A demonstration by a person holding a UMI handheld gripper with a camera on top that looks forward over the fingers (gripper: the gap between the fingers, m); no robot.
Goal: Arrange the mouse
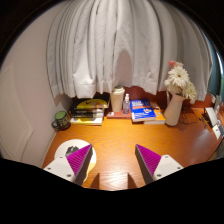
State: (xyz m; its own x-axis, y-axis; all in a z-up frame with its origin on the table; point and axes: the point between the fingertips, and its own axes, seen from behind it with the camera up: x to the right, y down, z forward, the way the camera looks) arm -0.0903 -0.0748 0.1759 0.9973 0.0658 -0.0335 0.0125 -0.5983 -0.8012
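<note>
My jaws stand wide apart, holding nothing. The gripper point(112, 151) hangs low over the near part of the wooden desk point(115, 135), with only bare wood showing between the magenta pads point(80, 158).

I cannot pick out the mouse with certainty. The best candidate is a pale rounded shape point(70, 147) at about ten o'clock, just past my left fingertip and half hidden by it. It looks smooth, low and whitish, much like my own finger housing, so I may be misreading it.

That is the main risk as I judge it: closing on the wrong thing, or nudging the shape off the near edge because my finger hides it. A smooth domed shell could also squirt out of a pinch.

Further off, the vase point(174, 108) of flowers at two o'clock looks top-heavy. The mug point(62, 120) at eleven and the white canister point(117, 99) at twelve could be tipped by a wide swing.
</note>
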